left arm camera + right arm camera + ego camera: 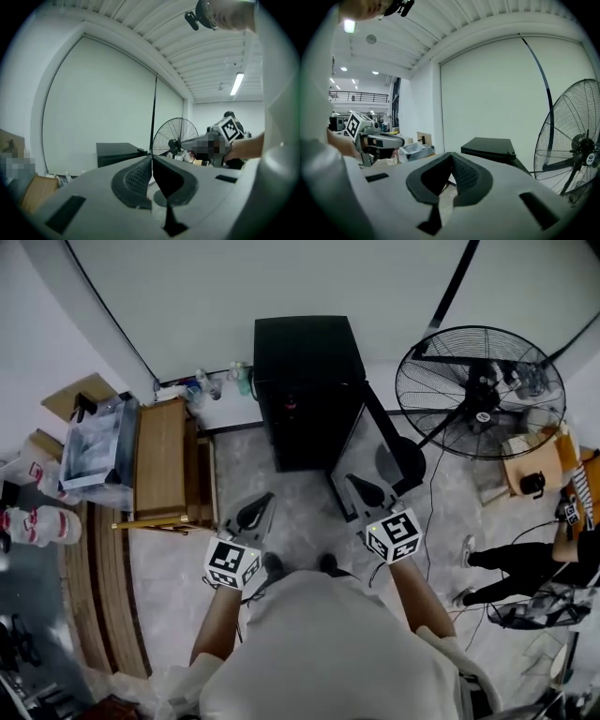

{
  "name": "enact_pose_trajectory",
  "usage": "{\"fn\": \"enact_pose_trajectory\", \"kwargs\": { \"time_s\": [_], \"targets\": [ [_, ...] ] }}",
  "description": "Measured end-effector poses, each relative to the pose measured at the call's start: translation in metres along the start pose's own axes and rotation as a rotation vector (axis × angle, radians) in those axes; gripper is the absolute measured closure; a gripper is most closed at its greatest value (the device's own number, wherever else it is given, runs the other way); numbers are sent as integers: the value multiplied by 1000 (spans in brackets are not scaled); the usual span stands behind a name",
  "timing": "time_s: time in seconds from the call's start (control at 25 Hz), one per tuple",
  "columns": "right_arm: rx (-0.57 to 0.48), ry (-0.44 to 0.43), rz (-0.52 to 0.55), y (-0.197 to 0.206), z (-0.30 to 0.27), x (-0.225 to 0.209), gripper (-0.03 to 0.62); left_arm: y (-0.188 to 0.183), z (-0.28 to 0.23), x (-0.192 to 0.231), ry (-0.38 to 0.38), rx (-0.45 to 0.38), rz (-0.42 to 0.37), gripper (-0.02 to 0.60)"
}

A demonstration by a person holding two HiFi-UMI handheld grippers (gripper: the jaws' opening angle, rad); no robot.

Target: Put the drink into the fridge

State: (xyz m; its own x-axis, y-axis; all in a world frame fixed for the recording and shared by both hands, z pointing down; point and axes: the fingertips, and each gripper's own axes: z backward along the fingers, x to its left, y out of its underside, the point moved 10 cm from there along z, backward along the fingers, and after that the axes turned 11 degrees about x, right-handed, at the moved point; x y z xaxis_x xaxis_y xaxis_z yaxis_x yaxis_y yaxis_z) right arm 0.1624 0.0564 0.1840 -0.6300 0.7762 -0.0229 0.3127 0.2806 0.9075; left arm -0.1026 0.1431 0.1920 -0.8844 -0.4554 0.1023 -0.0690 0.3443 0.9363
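Note:
A black mini fridge (307,381) stands on the floor against the far wall, its door (361,451) swung open toward me on the right. It also shows in the left gripper view as the fridge (117,152) and in the right gripper view as the fridge (490,147). A few bottles (240,379) stand on the floor by the wall, left of the fridge. My left gripper (265,499) (151,157) is shut and holds nothing. My right gripper (352,482) (451,155) is shut as well, also with nothing in it. Both are raised in front of the fridge and point at it.
A wooden bench (161,460) with a clear bin (94,442) beside it stands to the left. A big floor fan (480,392) on a round base stands to the right of the fridge. A person (525,563) sits at the far right.

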Motion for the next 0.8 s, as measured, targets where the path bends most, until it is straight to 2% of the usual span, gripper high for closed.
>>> {"fn": "enact_pose_trajectory", "kwargs": {
  "time_s": [0.28,0.8],
  "targets": [
    [-46,23,-3,15,23,-4,597,12,8,-20,-32,-10,-10,572],
    [-55,25,9,12,23,-6,597,6,2,-8,-32,-13,5,572]
  ]
}}
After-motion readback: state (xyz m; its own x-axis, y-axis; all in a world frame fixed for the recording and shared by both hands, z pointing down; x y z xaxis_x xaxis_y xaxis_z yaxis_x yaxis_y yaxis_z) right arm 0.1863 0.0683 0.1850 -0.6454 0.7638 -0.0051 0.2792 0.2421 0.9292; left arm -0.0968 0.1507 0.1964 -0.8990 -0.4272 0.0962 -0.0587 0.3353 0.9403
